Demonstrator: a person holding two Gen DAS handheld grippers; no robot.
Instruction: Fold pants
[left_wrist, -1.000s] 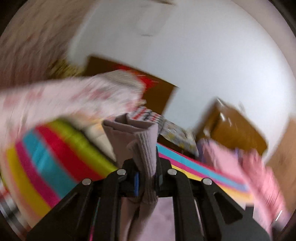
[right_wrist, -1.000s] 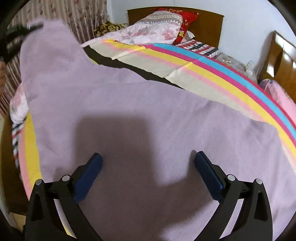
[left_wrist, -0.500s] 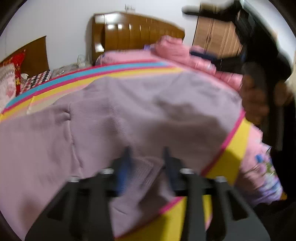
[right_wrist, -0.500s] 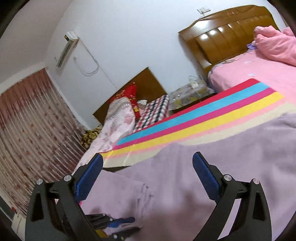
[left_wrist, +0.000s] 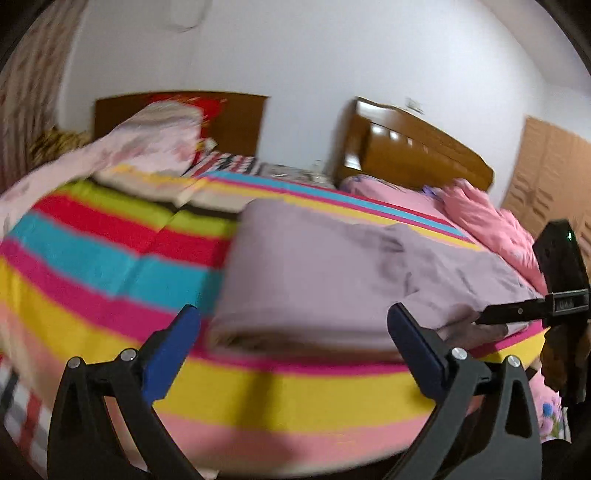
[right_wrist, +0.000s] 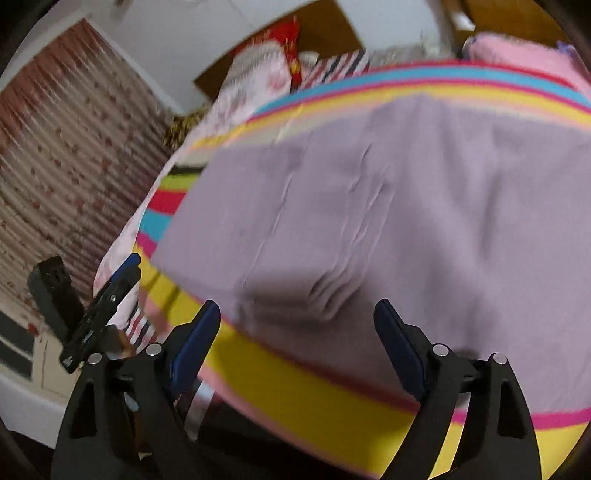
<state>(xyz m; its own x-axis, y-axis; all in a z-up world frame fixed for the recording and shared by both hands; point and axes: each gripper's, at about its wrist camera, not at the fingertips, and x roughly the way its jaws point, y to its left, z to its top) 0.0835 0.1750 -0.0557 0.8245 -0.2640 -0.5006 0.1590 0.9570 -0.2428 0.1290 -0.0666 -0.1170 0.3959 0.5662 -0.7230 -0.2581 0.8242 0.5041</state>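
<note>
**Both grippers spread wide before the folded pants**

Nearest our cameras, the left gripper (left_wrist: 291, 339) stood with its blue-padded fingers (left_wrist: 173, 350) spread wide and holding nothing, and the right gripper (right_wrist: 295, 332) was likewise wide and empty. Just beyond both we saw the lilac pants (left_wrist: 332, 280), lying folded over on the striped blanket (left_wrist: 110, 258) near the bed's front edge, with layered cloth edges visible at the near fold (right_wrist: 325, 295). At the right of the left view, the other gripper (left_wrist: 517, 314) reached to the edge of the pants. Farther back lay a floral quilt (left_wrist: 147, 140), a pink bed (left_wrist: 491, 225), two wooden headboards (left_wrist: 413, 151) and the white wall (left_wrist: 332, 55). The frames were blurred.
</note>
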